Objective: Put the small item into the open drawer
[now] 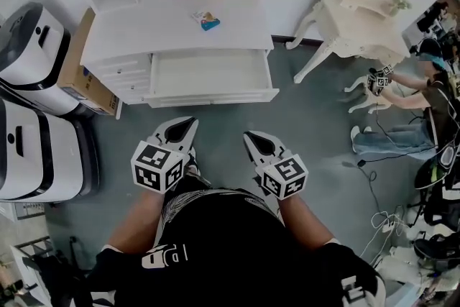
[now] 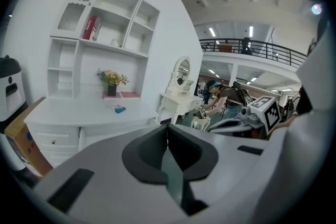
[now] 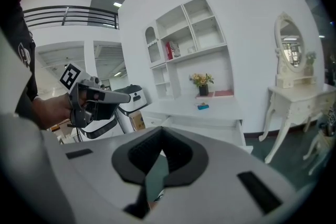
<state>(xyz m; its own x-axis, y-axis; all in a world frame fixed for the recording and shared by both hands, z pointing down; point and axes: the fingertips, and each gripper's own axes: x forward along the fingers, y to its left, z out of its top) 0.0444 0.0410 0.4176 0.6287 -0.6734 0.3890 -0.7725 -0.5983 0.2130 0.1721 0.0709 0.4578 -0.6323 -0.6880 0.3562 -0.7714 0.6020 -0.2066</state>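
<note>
seemingly bluish small item [image 1: 206,20] lies far beyond closed left gripper [image 1: 188,123] and right gripper [image 1: 249,135].

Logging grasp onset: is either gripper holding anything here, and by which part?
Nothing is held: left gripper and right gripper both have jaws shut, empty.

Markings, head view. White block letters [image 1: 166,254] on my black short-sleeved shirt [image 1: 230,241] lie upside down and cannot be read with certainty. 2 white cubes, 1 [image 1: 157,167] on my left gripper [image 1: 188,123] and 1 [image 1: 285,177] on my right gripper [image 1: 251,136], bear black square code patterns. A blue mark [image 1: 86,71] on the brown cardboard box [image 1: 75,61] is too small to read.
</note>
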